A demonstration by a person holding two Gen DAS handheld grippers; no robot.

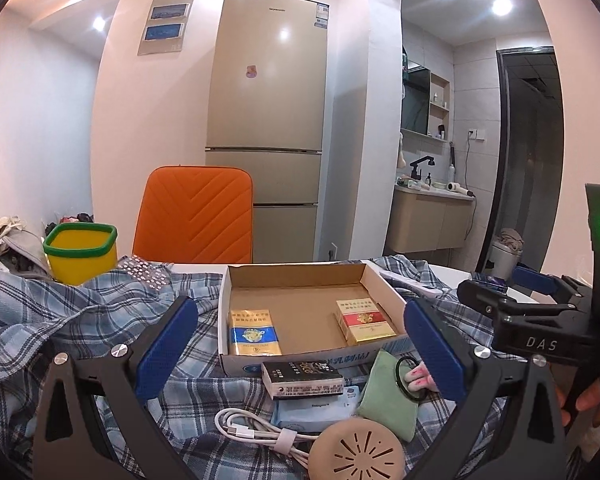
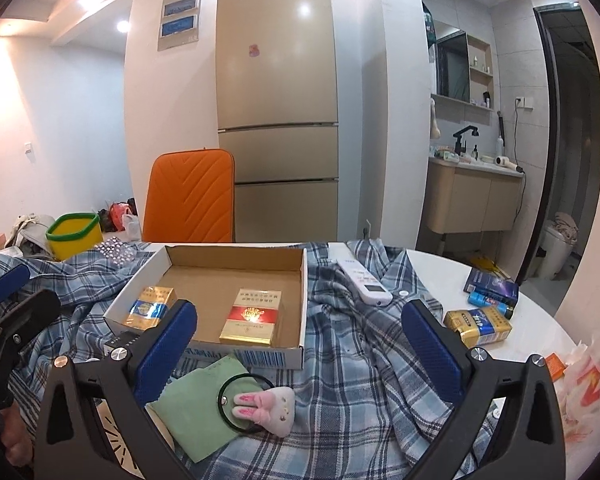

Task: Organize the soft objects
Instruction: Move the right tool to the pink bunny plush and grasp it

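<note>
Green cloth pouch [image 2: 198,404] and plush bunny hair tie [image 2: 266,404] were left just in front of the cardboard tray [image 2: 236,258].
Both the right gripper [image 2: 300,344] and left gripper [image 1: 300,344] were spread wide, empty; the plaid shirt [image 2: 360,360] beneath could be snagged with the hair tie.

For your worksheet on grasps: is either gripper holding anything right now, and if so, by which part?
Nothing is held. The left gripper and the right gripper both stand open and empty above the plaid cloth.
</note>
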